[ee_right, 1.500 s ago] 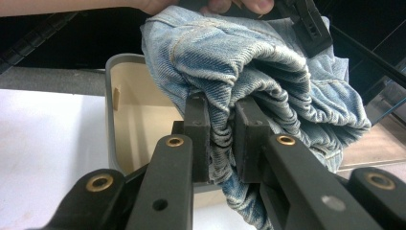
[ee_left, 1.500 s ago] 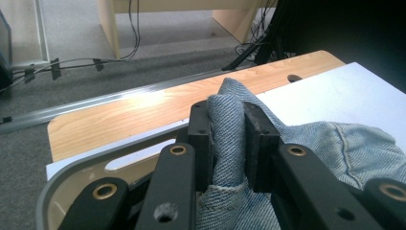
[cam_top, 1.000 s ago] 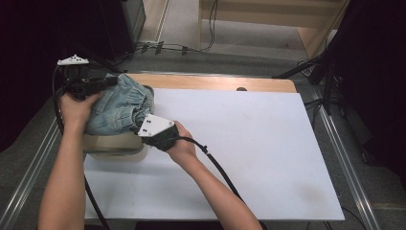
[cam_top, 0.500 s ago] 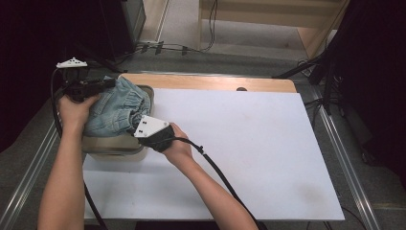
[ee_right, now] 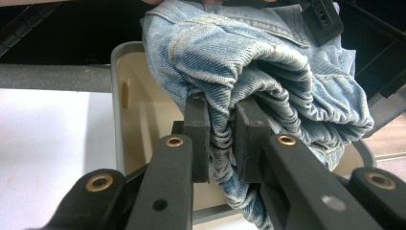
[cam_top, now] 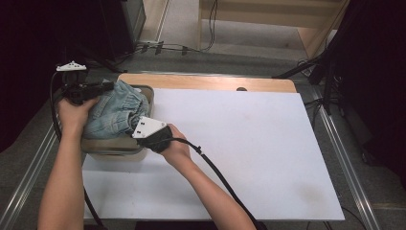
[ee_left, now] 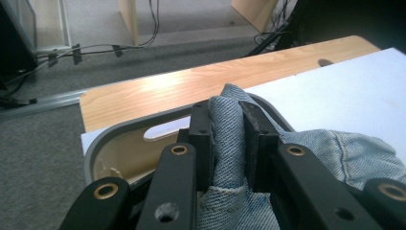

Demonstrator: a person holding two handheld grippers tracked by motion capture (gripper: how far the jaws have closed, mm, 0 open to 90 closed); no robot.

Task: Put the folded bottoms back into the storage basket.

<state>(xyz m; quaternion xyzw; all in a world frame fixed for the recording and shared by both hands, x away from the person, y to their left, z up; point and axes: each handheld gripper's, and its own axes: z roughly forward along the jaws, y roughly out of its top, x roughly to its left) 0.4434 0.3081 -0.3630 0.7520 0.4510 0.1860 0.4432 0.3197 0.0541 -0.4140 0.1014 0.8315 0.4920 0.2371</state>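
A bundled piece of blue denim (cam_top: 115, 111) hangs over a grey bin with a beige inside (cam_top: 111, 146) at the table's left edge. My left gripper (cam_top: 107, 86) is at the far side of the bundle, its jaws shut on a fold of the denim (ee_left: 225, 139). My right gripper (cam_top: 139, 132) holds the near side, shut on a gathered edge of the denim (ee_right: 222, 139). The bin's rim (ee_left: 119, 132) curves just below the cloth, and its inner wall (ee_right: 143, 120) shows under the denim. In the right gripper view, the left gripper's black jaw pokes out past the cloth.
The bin sits at the left end of a white sheet (cam_top: 249, 143) laid over a wooden tabletop (cam_top: 201, 81). Metal rails run along both table sides. Cables lie on the grey floor (cam_top: 163, 48) behind the table. A black cable trails from my right gripper along the forearm.
Both grippers, still holding the denim, have shifted slightly left and back, so the bundle sits more squarely over the bin.
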